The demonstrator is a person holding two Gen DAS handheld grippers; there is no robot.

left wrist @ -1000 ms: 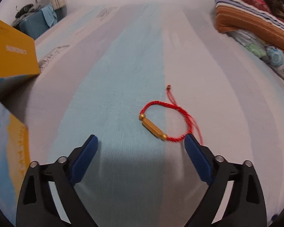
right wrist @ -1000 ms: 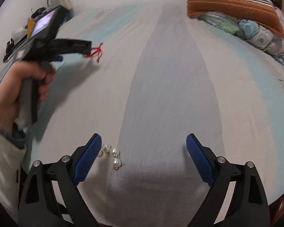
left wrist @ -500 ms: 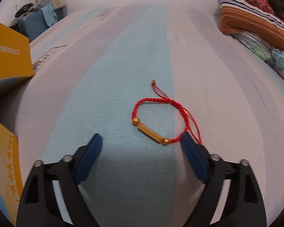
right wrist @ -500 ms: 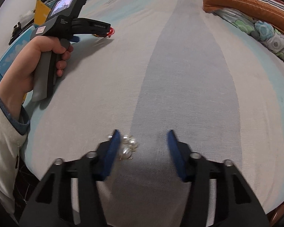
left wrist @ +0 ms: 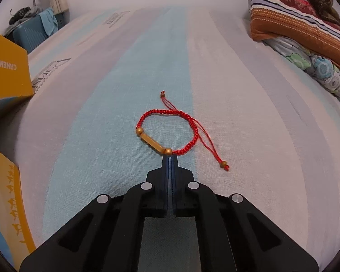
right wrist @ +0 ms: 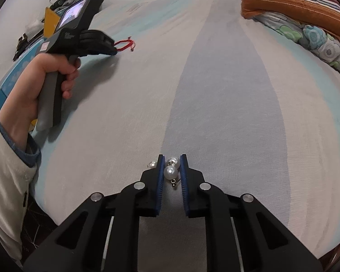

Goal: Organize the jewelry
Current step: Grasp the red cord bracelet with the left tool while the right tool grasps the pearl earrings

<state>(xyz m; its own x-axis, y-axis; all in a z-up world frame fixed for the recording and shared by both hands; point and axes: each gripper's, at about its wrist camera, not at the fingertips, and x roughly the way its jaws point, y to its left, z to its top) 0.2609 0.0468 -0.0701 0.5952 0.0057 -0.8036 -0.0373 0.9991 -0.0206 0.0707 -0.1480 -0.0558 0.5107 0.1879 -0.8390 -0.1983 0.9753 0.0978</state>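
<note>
**Both hand-held grippers closed down on jewelry lying on the bed**

Only the left wrist view shows the red braided cord bracelet with a gold tube bead (left wrist: 167,131) in full: it lies on the striped bedsheet (left wrist: 249,124) straight ahead of the left hand-held gripper (left wrist: 170,157), whose jaws are clenched together at the cord beside the near gold ball. Whether cord is actually pinched cannot be made out, as the fingertips cover that spot. Its loose tail trails to the right of the tips.

Only the right wrist view shows the cluster of white pearl earrings (right wrist: 171,170), sitting between the blue pads of the right hand-held gripper (right wrist: 171,161); the jaws are closing on them, with one pearl left outside the left pad. This view also shows the person's left hand (right wrist: 34,90) and cream sleeve, and the bracelet as a small red sliver, mostly hidden.

A yellow cardboard box (left wrist: 6,72) stands far left, cut off; striped folded blankets (left wrist: 294,22) lie far right.
</note>
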